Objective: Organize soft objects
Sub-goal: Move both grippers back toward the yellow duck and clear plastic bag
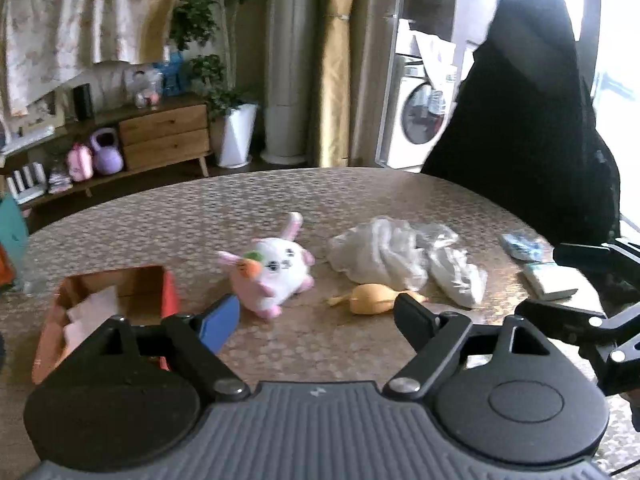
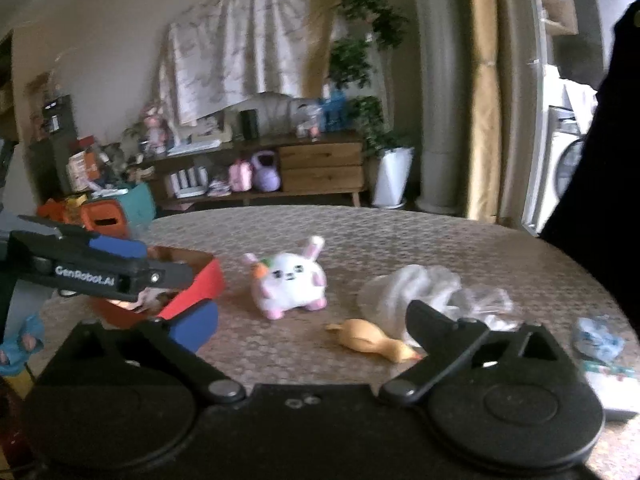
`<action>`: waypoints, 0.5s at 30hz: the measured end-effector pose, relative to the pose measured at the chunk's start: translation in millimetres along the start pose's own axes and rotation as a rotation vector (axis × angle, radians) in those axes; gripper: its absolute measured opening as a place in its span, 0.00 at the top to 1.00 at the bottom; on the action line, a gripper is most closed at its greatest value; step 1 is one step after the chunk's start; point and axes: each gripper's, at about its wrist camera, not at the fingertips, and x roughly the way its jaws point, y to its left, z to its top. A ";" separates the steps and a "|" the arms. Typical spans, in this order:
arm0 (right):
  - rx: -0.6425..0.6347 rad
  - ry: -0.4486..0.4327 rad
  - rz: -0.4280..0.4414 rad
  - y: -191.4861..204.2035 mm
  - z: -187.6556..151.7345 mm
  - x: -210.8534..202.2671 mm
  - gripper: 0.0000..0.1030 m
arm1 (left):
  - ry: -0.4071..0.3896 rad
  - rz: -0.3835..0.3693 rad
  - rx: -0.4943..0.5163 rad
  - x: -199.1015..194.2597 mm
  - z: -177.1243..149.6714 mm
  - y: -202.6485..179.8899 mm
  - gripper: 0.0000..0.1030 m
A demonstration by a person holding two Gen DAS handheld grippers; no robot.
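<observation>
Grippers: the left gripper (image 1: 316, 318) hangs just above the table (image 1: 160, 216) with its jaws spread wide and nothing between them; the right gripper (image 2: 312, 320) is likewise parted and empty.
Box: one red-sided cardboard box (image 1: 120, 296) sits just ahead and left of the left gripper, beside its blue-padded finger, with something pale already inside. From the right wrist view it lies further left, partly behind the other tool.
Bunny: one white-and-pink plush bunny (image 1: 274, 270) with a carrot on its head lies straight ahead of the left gripper, near its left finger and between the box and the cloth.
Duck: one yellow rubber duck (image 2: 374, 340) lies ahead of both grippers, close to each right finger; its long axis runs crosswise to the fingers, and its beak end is nearly touching the right gripper's right finger.
Cloth: one crumpled white cloth (image 1: 376, 250) with a clear plastic wrap beside it lies ahead and right of the left gripper, beyond the duck.
Extras: one or two small packets (image 1: 550, 278) far right, blurred.
Nearer hand, as a judgement: left gripper for the bunny, since the box is on its side; right gripper for the duck and cloth.
</observation>
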 end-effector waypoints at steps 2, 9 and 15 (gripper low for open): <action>0.006 -0.008 -0.025 -10.6 -4.9 -5.1 0.00 | -0.009 -0.011 -0.006 4.1 -2.4 -7.6 0.10; 0.044 -0.016 -0.112 -41.8 -31.4 -16.1 0.00 | 0.008 -0.047 -0.003 31.4 -10.7 -29.6 0.05; 0.033 -0.016 -0.157 -59.0 -50.6 -15.0 0.00 | 0.000 -0.086 -0.006 54.5 -15.4 -40.9 0.00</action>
